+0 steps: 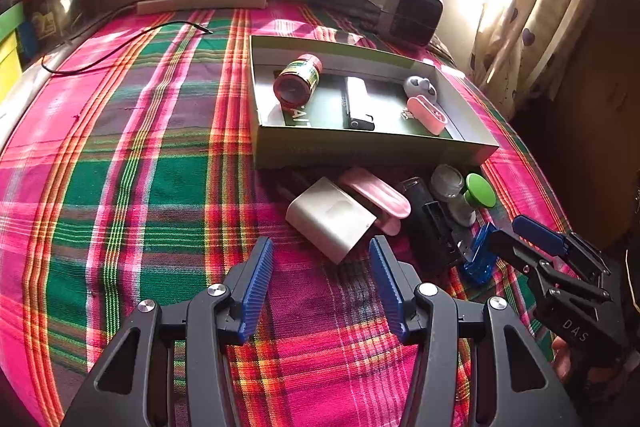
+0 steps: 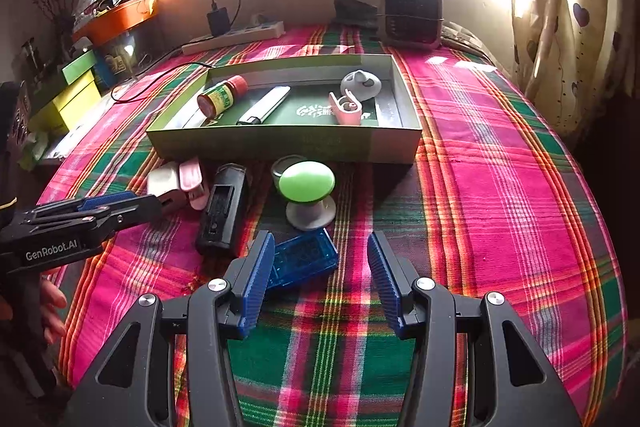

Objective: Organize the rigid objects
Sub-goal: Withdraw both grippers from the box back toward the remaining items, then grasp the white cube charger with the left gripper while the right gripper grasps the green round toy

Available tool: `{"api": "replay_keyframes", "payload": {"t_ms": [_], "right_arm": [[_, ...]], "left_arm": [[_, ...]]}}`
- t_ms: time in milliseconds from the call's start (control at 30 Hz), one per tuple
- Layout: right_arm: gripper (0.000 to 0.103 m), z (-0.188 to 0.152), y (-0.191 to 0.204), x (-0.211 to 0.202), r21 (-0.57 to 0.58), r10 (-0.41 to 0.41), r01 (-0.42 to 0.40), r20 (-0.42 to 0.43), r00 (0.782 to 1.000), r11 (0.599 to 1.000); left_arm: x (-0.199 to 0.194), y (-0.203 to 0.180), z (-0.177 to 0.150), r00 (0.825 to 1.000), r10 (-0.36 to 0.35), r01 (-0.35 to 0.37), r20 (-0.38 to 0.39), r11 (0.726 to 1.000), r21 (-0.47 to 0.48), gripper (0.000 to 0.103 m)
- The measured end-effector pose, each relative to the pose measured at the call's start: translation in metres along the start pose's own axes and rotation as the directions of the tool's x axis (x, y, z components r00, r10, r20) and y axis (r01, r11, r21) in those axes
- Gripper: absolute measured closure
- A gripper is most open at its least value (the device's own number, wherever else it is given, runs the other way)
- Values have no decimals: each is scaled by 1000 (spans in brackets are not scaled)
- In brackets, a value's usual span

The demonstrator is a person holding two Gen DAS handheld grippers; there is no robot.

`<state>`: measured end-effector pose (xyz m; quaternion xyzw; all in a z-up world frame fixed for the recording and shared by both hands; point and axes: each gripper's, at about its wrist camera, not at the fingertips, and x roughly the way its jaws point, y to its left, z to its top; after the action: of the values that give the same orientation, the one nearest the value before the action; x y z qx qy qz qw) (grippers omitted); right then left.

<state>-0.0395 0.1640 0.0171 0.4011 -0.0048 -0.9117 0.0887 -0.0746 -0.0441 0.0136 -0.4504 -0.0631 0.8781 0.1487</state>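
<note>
Two grippers, one in each of my hands, hover over a bright plaid cloth [image 2: 500, 187] covering a bed. My left gripper [image 1: 320, 287], at the bottom centre of the left view, has its jaws spread wide and holds nothing; just beyond its tips lies a white rectangular block [image 1: 332, 219], with a pink case [image 1: 376, 201] touching its far side. My right gripper [image 2: 320, 281], at the bottom centre of the right view, is equally wide open and empty; a blue translucent box [image 2: 304, 257] lies between its tips, against the left one. Near the middle of that view are a black oblong device [image 2: 222, 211], a green-topped knob on a grey base [image 2: 307, 193] and a small dark-rimmed jar [image 2: 286, 167] behind it. Above them sits a shallow green cardboard tray [image 2: 280, 143], already holding a red-capped bottle [image 2: 220, 99], a white lighter [image 2: 266, 105], a grey rounded case [image 2: 360, 85] and a pink clip [image 2: 346, 111]. I judge all of these to be light, stiff plastic with smooth faces that could slip, so the flat long sides are the best places to take hold; the knob looks likelier to roll or tip. The tray's near wall stands up as a lip to clear. Open cloth lies right of the tray and at lower left of the left view.
</note>
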Motion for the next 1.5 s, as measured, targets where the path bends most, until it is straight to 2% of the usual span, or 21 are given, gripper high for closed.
{"api": "replay_keyframes", "payload": {"t_ms": [133, 267, 400, 533, 867, 967, 1167, 1267, 1500], "right_arm": [[53, 3, -7, 6, 46, 38, -37, -18, 999, 998], [53, 3, -2, 9, 3, 37, -37, -28, 999, 999], [53, 4, -4, 8, -10, 24, -24, -28, 999, 1000], [53, 3, -10, 7, -5, 17, -17, -32, 999, 1000], [53, -1, -19, 1, 0, 8, -8, -36, 999, 1000], [53, -1, -18, 0, -6, 23, -23, -31, 999, 1000], [53, 3, -16, 1, -30, 50, -50, -14, 999, 998], [53, 6, -12, 2, -52, 78, -78, -3, 997, 996], [53, 17, -3, 14, -106, 86, -86, -6, 996, 991]], "left_arm": [[0, 0, 0, 1000, 4, -4, -4, 1000, -3, 54], [2, -5, 2, 1000, 22, -22, 2, 1000, 20, 53], [2, 2, 6, 1000, 23, -23, -3, 1000, -5, 53], [2, 3, 5, 999, 54, -54, -10, 998, 14, 53], [-8, 23, -1, 990, 144, -144, -3, 990, -10, 53], [-12, 30, -1, 994, 112, -112, -1, 992, -53, 53], [-14, 14, 3, 1000, -1, 1, 6, 999, -39, 53], [-7, 4, 5, 1000, 12, -12, -5, 1000, -13, 53], [5, -1, 9, 999, 40, -40, -25, 999, -13, 53]]}}
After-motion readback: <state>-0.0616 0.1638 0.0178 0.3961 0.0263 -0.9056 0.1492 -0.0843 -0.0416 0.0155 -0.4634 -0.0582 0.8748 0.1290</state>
